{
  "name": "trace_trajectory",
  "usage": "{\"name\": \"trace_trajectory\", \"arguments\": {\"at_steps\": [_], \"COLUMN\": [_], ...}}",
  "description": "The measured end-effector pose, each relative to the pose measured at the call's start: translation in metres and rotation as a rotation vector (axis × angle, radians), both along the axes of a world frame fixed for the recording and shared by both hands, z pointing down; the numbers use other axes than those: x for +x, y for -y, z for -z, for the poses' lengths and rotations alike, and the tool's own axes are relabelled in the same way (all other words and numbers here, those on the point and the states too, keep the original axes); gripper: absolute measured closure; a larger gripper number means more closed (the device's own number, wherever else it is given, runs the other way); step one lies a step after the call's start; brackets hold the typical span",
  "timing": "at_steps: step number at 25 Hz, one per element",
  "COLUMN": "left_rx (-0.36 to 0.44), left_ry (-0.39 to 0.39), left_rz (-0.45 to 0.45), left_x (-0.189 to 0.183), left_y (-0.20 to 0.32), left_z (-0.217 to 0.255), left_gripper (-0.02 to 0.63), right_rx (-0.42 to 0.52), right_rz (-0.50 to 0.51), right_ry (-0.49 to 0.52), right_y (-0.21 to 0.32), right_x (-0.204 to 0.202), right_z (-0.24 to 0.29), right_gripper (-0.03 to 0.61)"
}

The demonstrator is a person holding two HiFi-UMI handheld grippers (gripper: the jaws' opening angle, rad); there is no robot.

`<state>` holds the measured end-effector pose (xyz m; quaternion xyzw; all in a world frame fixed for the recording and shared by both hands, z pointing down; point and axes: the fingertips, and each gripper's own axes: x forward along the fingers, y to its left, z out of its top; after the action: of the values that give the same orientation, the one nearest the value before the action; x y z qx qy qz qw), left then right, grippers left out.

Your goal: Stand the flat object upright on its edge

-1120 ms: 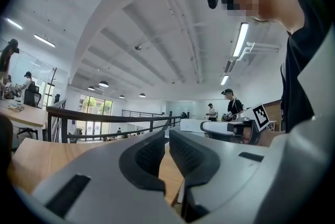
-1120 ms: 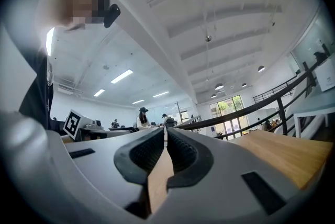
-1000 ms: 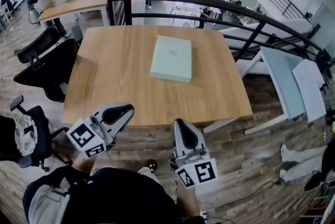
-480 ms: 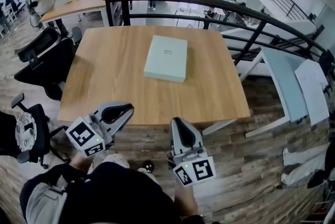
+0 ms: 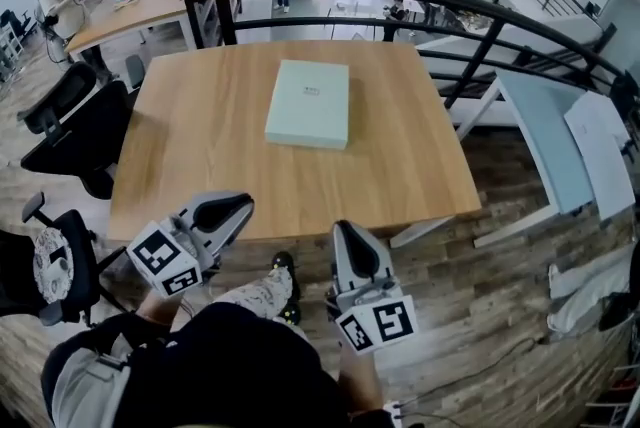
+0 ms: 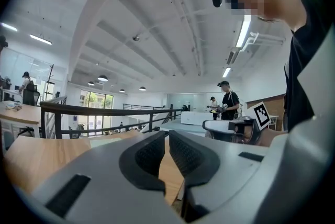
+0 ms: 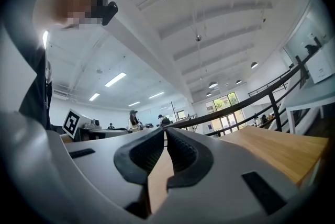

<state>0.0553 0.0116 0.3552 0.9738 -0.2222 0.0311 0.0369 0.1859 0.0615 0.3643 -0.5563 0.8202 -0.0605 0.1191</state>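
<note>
Though the table's been approached, the box is left flat. Left gripper and right gripper are held shut, empty.

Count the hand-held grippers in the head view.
2. The left hand-held gripper is short of the table's near edge, lower left; the right hand-held gripper is beside it, lower centre. Neither is hidden.

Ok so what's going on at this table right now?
A person stands at the near edge of the wooden table, a gripper in each hand. The pale green flat box lies flat mid-table, untouched, not yet stood on edge. The left gripper and right gripper are both shut and empty, well short of it.
</note>
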Motion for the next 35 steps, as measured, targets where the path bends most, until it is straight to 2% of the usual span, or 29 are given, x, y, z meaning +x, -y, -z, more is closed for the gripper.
{"name": "trace_trajectory", "arguments": {"at_steps": [10, 15, 27, 35], "left_rx": [0.002, 0.022, 0.004, -0.01], "left_ry": [-0.044, -0.05, -0.049, -0.06], "left_rz": [-0.044, -0.037, 0.092, 0.137], "left_x": [0.041, 0.05, 0.037, 0.028], "left_y": [0.062, 0.1, 0.177, 0.205], "left_z": [-0.001, 0.001, -0.006, -0.007], "left_gripper": [0.578, 0.578, 0.578, 0.577], "right_rx": [-0.023, -0.029, -0.042, -0.052], "right_rz": [-0.051, -0.031, 0.058, 0.086], "right_ry": [-0.035, -0.05, -0.078, -0.097], "right_y": [0.049, 0.088, 0.173, 0.205], "right_x": [0.039, 0.044, 0.047, 0.045], "right_z": [0.001, 0.0, 0.002, 0.006], "right_gripper": [0.549, 0.549, 0.549, 0.549]}}
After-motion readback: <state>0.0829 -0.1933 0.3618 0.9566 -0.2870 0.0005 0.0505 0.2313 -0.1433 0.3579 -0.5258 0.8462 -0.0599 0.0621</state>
